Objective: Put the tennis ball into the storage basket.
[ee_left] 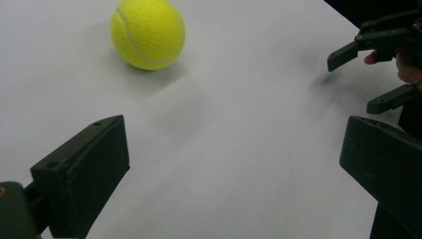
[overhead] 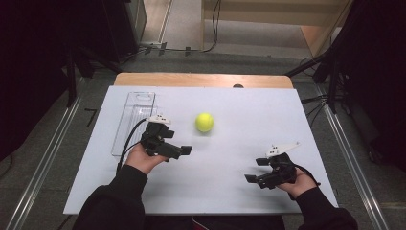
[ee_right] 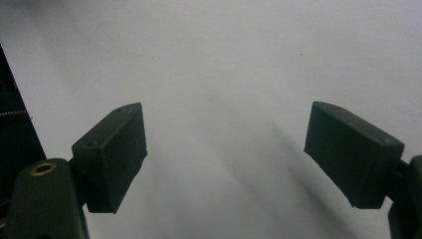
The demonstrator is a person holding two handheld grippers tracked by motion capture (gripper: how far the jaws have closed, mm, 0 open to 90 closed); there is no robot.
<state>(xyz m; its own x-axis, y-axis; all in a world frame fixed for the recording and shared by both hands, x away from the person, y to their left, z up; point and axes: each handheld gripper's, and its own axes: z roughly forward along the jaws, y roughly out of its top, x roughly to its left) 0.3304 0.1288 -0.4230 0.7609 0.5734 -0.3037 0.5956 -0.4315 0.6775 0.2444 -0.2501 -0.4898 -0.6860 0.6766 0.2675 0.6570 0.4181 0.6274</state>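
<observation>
Mid-table on the white board [overhead: 230,187], tennis ball [overhead: 204,122] rests loose, at 1 o'clock from left gripper [overhead: 179,151], the nearer one. Left gripper's jaws gape empty. Right gripper [overhead: 256,170], well apart at 5 o'clock from ball, likewise spread and empty.

One tennis ball [overhead: 204,122], one seemingly clear tray [overhead: 135,122], two hand-held grippers [overhead: 182,151] [overhead: 256,169].

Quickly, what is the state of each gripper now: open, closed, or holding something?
Left gripper: open, holding nothing; the yellow felt tennis ball lies ahead of it.
Right gripper: open, empty.
</observation>
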